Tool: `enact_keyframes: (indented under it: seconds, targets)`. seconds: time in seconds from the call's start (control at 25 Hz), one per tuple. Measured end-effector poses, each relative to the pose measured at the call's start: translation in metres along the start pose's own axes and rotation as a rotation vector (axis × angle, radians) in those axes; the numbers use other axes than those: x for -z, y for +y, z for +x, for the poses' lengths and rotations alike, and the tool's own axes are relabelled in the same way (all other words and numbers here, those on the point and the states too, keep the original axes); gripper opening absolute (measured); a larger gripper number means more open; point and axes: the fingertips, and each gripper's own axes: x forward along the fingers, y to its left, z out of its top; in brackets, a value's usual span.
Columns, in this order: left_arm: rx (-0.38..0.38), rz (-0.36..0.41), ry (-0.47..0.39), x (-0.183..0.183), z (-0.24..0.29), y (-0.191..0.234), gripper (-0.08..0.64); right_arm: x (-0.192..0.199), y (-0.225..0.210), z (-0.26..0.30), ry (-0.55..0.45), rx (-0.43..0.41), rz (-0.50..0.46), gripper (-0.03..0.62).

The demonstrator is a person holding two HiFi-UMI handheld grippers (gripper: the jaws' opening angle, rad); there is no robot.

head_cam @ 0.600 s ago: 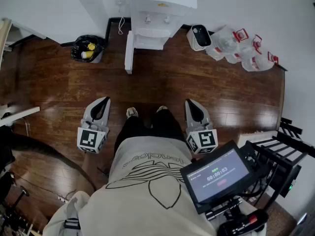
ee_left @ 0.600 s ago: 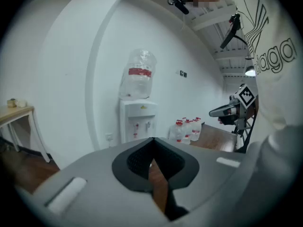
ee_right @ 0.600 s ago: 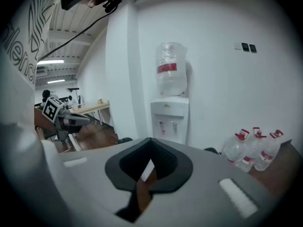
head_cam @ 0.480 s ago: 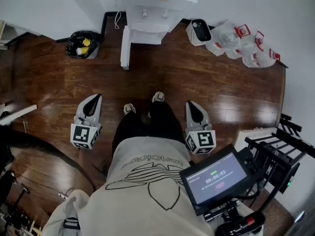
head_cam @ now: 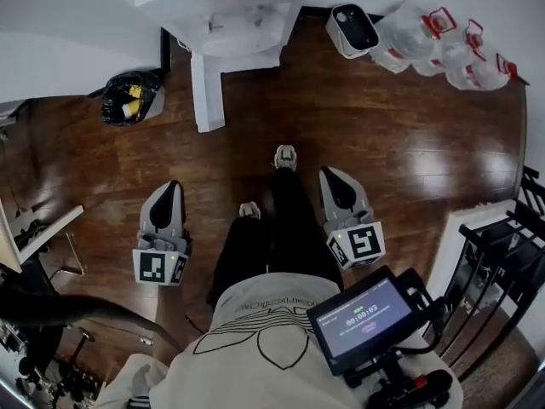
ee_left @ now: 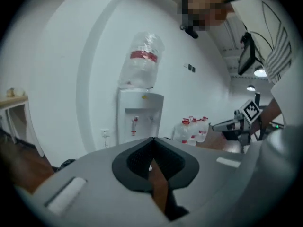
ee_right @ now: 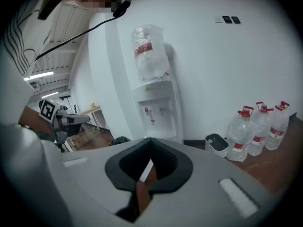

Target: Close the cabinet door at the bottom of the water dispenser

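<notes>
While person stands on wood floor [head_cam: 383, 143], screen [head_cam: 364, 318] sits nearest, at chest. Left gripper [head_cam: 169, 196] and right gripper [head_cam: 334, 184] flank legs, both tilted slightly downward, jaws together, nothing between them. One shoe [head_cam: 285, 156] ahead of other. Farther on, cabinet door [head_cam: 207, 92] stands open, swung out from base of water dispenser [head_cam: 223, 7] toward person, well apart from both grippers. Black trash bag [head_cam: 128, 96] left of door. White bin [head_cam: 353, 30] and water bottles [head_cam: 443, 45] along far wall, right of dispenser.
</notes>
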Motion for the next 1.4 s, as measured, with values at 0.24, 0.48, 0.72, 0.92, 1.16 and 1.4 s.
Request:
enact_keyframes:
  seconds: [0.24,0.48,0.72,0.92,1.16,1.4]
  targets:
    - [0.05,0.092,0.03,0.102,0.035,0.008,0.017,0.099,-0.032,0.028,-0.016,0.083,0.019,0.002]
    - [-0.048,0.088,0.021,0.185,0.066,0.042,0.017,0.167,-0.067,0.071,-0.051,0.124,0.013,0.002]
    - [-0.187,0.24,0.113,0.287,0.096,0.1,0.012,0.227,-0.122,0.122,-0.064,0.188,-0.041,0.002]
    - [-0.259,0.133,-0.005,0.345,0.129,0.141,0.014,0.282,-0.172,0.154,-0.096,0.232,-0.066,0.002]
    - [-0.118,0.12,-0.128,0.346,0.166,0.104,0.044,0.317,-0.194,0.173,-0.131,0.219,-0.017,0.003]
    - [-0.148,0.101,-0.001,0.378,0.189,0.087,0.172,0.349,-0.201,0.148,-0.068,0.305,0.019,0.003]
